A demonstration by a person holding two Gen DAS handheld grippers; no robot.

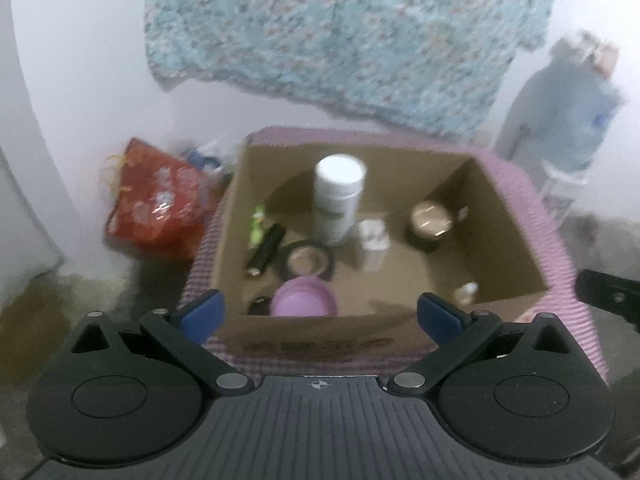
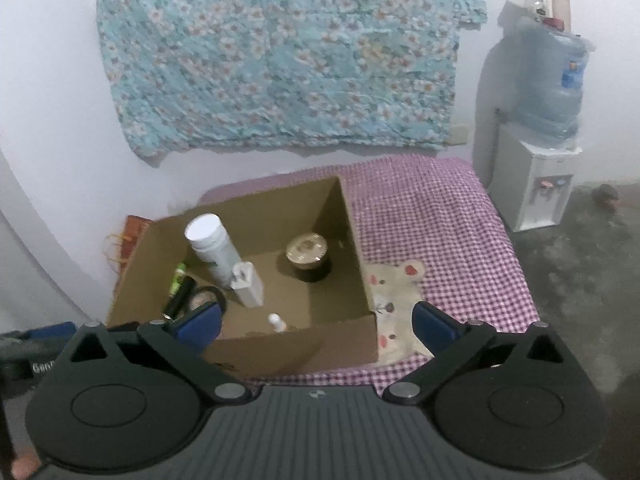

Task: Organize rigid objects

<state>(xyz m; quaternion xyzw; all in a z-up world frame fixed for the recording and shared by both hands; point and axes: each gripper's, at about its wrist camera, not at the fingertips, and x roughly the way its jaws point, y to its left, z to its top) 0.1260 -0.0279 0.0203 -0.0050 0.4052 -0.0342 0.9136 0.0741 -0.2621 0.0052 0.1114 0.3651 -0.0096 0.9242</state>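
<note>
**Both claws wide and empty over the filled box**

A cardboard box (image 1: 496, 240) stands open on a low surface covered with a purple checked cloth (image 2: 436, 224). The things of the task are all inside the box. A tall white bottle (image 1: 339, 200) stands upright near the back wall. Right of it, toward the right wall, is a dark jar with a gold lid (image 1: 430, 220). Between these two stands a small white charger (image 1: 374, 240). On the left side a black tube (image 1: 266, 250) lies on the floor of the box, and just beside it is a green tube (image 1: 257, 226) against the left wall. A round black compact (image 1: 309, 261) lies near the middle, and a purple round lid (image 1: 304, 298) is in front of it, near the front wall. A very small white bottle (image 1: 466, 293) is in the front right corner.

The left gripper (image 1: 320, 314) hangs over the front edge of the box with its blue fingers far apart, and nothing is between them. The right gripper (image 2: 316, 322) also stands wide, fingers spread to each side of the front right corner of the box, and it holds nothing.

A flowered blue cloth (image 2: 280, 60) hangs on the wall behind. A red bag (image 1: 156, 200) lies on the floor left of the box, and a water dispenser (image 2: 536, 152) stands at the right.
</note>
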